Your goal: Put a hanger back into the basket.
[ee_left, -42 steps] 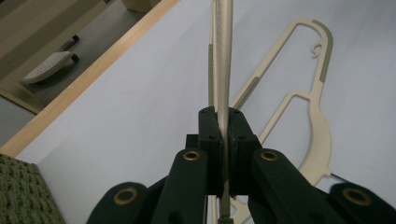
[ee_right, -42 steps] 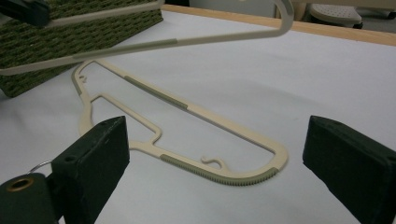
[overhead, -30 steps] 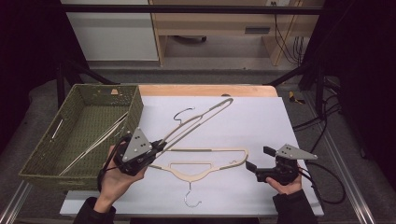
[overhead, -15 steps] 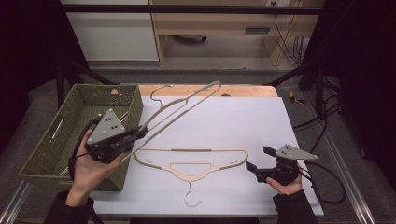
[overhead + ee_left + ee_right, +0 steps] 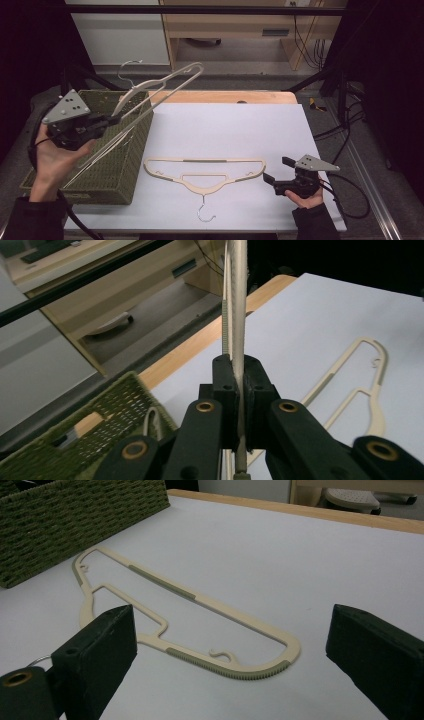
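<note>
Aloft, hanger [image 5: 160, 84] (grey, seemingly) in left tongs [image 5: 111, 120]

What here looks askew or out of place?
Nothing is damaged or spilled. The left claw holds a pale hanger tilted in the air above the basket; a second hanger lies flat on the table.

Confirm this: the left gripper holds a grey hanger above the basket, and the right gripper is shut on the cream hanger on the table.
Not quite. The right gripper is open, its jaws apart short of the cream hanger, as the right gripper view shows. The rest stands.
</note>
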### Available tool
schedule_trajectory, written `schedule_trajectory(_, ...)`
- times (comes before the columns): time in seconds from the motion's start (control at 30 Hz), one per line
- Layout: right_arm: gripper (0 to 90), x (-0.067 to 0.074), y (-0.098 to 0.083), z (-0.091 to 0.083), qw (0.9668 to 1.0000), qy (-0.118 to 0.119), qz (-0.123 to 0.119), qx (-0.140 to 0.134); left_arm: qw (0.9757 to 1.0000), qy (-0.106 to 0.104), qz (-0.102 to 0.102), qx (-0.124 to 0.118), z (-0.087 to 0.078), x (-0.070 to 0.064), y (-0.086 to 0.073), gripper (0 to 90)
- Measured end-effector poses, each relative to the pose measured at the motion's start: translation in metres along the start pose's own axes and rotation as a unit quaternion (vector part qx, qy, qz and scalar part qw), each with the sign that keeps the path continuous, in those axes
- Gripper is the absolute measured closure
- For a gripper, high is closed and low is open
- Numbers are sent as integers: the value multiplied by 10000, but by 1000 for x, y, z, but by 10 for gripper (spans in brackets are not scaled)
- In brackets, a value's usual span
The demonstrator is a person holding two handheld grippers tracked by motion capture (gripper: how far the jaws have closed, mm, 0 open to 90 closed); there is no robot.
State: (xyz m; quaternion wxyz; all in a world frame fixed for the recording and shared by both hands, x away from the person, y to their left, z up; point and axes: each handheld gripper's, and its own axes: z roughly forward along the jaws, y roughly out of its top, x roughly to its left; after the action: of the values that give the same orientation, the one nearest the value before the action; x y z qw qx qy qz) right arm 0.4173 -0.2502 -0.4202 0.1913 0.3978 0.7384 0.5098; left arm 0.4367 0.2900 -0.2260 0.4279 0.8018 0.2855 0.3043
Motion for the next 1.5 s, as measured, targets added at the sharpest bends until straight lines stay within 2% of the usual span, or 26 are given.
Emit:
schedule_trajectory(0.07, 66, 0, 0, 1, 10000, -3, -10, -7, 10000, 74, -28, 17, -3, 11, -5, 868)
schedule_trajectory(0.1, 66, 0, 0, 1, 10000, -3, -10, -7, 10000, 74, -28, 17, -3, 11, -5, 868)
schedule_trajectory(0.23, 66, 0, 0, 1, 10000, 1, 12, -8, 9999, 107, -95, 76, -4, 30, -18, 868)
schedule_trajectory(0.47, 67, 0, 0, 1, 10000, 5, 10, 9, 9987, 309, -74, 408, -3, 57, -50, 867)
schedule_trajectory(0.73, 67, 0, -1, 1, 10000, 3, 2, 15, 9967, 500, -138, 626, -10, 76, -79, 867)
schedule_trajectory(0.93, 64, 0, 0, 0, 10000, 35, -27, -3, 9951, 635, -127, 750, -10, 88, -98, 867)
schedule_trajectory(1.2, 60, 0, 0, -2, 10000, 59, -29, -27, 9909, 769, -350, 1047, -10, 99, -125, 867)
schedule_trajectory(1.4, 59, 0, 0, -1, 10000, 69, -46, -4, 9888, 807, -467, 1163, -7, 101, -143, 867)
schedule_trajectory(1.5, 59, 0, 0, -1, 10000, 67, -45, 3, 9876, 822, -450, 1263, -2, 100, -153, 867)
